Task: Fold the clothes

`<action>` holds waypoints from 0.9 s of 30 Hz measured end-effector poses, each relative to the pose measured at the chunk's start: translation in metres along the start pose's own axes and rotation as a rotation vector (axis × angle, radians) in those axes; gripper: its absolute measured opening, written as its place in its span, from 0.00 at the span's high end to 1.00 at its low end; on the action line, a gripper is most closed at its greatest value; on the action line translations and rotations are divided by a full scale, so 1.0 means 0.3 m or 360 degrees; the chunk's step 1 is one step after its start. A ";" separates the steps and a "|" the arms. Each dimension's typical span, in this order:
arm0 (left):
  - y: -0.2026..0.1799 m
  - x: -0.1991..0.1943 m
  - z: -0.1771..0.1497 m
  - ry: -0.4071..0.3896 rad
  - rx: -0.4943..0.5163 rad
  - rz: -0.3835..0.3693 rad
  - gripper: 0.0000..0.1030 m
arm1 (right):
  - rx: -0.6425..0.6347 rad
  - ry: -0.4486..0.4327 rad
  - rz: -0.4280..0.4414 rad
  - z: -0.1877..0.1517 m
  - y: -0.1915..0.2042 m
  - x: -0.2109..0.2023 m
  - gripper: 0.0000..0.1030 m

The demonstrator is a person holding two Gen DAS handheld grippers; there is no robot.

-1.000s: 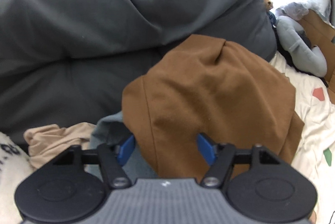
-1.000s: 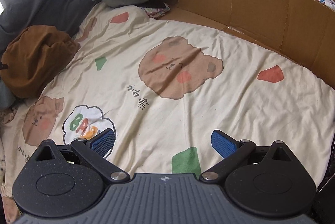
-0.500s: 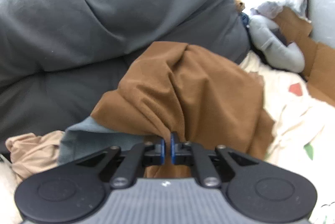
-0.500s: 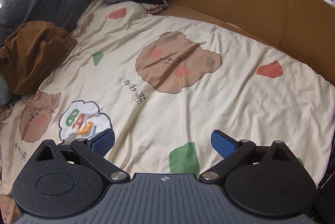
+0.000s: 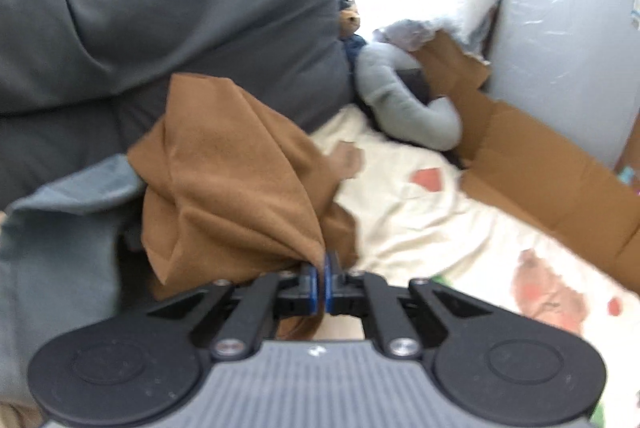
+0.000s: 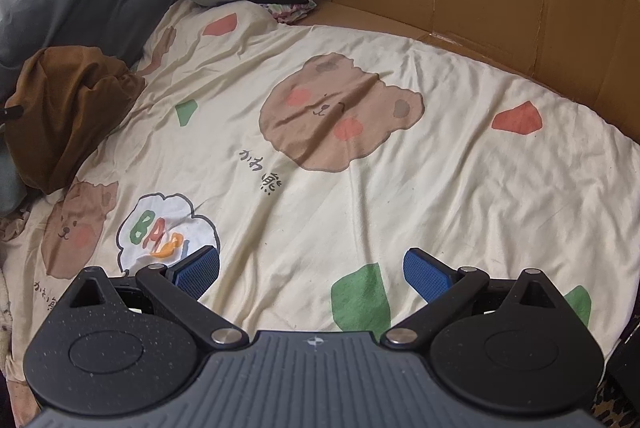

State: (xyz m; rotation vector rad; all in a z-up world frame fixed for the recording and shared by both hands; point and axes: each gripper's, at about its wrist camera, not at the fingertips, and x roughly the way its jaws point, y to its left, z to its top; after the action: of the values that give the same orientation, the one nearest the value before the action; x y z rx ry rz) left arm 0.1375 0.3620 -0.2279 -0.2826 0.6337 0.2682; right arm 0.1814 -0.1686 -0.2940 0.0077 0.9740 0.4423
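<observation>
Brown garment (image 5: 224, 188) apparently pinched by left claw (image 5: 320, 282).

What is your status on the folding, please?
Left gripper shut on brown garment. Right gripper open, empty, over the sheet. Garment bunched against the grey pillow. Nothing in the way.

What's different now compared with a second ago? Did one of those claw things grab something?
Yes. The left gripper closed its fingers on an edge of the brown garment and has begun drawing it away from the dark grey pillows toward the bear-print sheet. The right gripper stayed open over the sheet, unmoved.
</observation>
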 end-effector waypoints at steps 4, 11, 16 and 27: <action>-0.063 -0.015 -0.026 0.0014 -0.0044 -0.0093 0.97 | 0.0006 -0.0003 -0.0001 -0.001 -0.003 -0.001 0.02; -0.188 -0.024 -0.082 0.0076 -0.0094 -0.0203 0.97 | 0.0024 -0.0028 -0.0009 0.000 -0.009 -0.012 0.02; -0.299 -0.003 -0.155 0.0124 -0.0109 -0.0351 0.97 | 0.0063 -0.0043 -0.0002 0.000 -0.018 -0.017 0.02; -0.492 0.038 -0.343 0.0377 -0.0126 -0.0577 0.97 | 0.0078 -0.0060 0.0035 -0.005 0.004 -0.018 0.02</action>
State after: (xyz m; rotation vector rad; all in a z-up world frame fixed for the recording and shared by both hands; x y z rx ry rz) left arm 0.1393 0.1922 -0.2880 -0.5029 0.7919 -0.0909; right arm 0.1772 -0.1697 -0.2903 0.0709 0.9482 0.4369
